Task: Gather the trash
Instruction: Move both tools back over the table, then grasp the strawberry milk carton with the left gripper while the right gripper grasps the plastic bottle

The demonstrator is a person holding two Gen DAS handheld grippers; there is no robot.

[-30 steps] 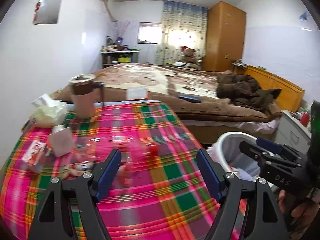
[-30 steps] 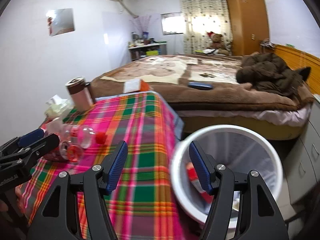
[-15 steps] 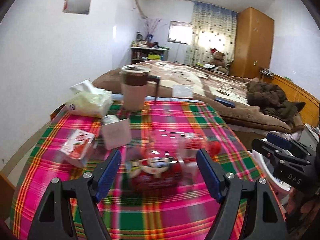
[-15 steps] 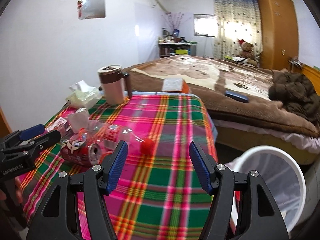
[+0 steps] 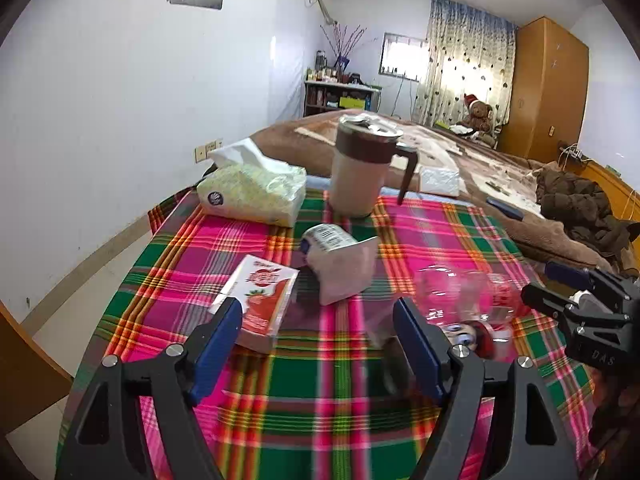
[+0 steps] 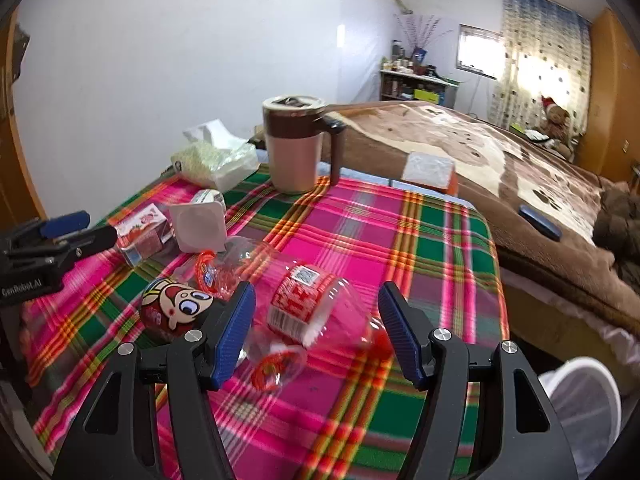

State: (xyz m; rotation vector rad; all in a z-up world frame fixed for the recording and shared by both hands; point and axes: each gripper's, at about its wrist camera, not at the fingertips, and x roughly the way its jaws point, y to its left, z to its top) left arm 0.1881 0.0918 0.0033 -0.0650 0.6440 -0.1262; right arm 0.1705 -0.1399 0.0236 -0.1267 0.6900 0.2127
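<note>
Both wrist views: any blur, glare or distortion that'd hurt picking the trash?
Left wrist: the clear bottle is smeared and ghosted, the carton fairly sharp, the window blown out.
Right wrist: the bottle between the open hand-held gripper fingers is softly blurred, the can readable, the curtain glaring.
Both: strong fisheye bending, dark corners.

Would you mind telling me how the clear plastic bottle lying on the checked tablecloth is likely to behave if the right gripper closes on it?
The clear plastic bottle looks empty and thin-walled, so it is probably light and may crumple between the pads. It lies on its side, so a nudge could roll it across the tablecloth. Its glossy surface might slip from the right gripper.
</note>
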